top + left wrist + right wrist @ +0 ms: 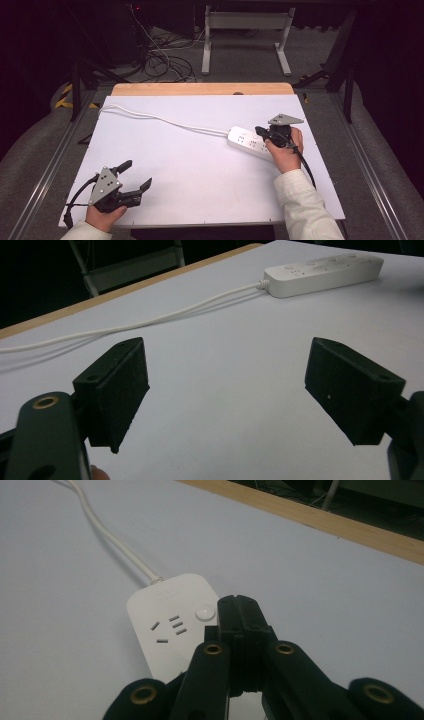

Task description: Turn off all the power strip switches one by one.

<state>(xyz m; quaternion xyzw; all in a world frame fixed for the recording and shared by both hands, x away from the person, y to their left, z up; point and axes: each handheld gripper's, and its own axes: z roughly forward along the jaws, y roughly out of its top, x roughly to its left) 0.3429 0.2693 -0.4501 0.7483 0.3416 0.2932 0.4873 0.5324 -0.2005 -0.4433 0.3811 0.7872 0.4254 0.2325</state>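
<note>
Right gripper (239, 605) clenched empty over power strip (167, 630), hiding its near end; left gripper (227, 390) released above table (200, 165).

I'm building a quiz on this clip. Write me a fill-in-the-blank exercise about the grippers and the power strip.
1. The right gripper has its jaws ____, tips over the white power strip.
2. The left gripper has its jaws ____, with nothing between them.
3. The cable runs from the power strip across the table toward its far ____ corner in the high view.
4. The round button by the right gripper's tips is coloured ____.

Missing words: shut; open; left; white
</note>
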